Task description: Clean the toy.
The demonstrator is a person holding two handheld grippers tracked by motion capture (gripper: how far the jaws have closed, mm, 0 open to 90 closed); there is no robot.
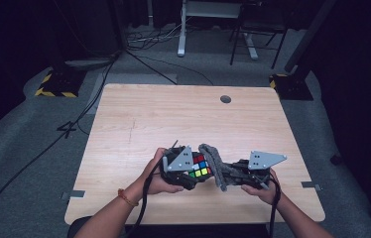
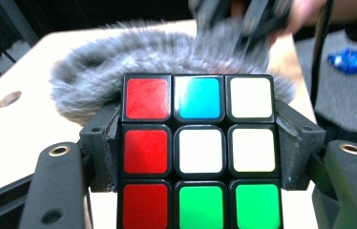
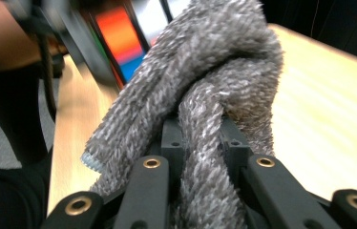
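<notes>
Two claws work together: the left claw (image 2: pixel 200 157) grips a puzzle cube (image 2: pixel 199 150), the right claw (image 3: pixel 200 157) pinches a fuzzy grey cloth (image 3: pixel 215 86) against it. It looks like wiping; next, rub another side.

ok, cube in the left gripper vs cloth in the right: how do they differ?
The cube is rigid and boxy; the cloth is soft, bunched and drooping. The cube has glossy red, white, green and blue stickers; the cloth is fuzzy plain grey. The left gripper clamps the cube by two opposite sides; the right gripper pinches a fold of the cloth. Both are held above the table.
</notes>
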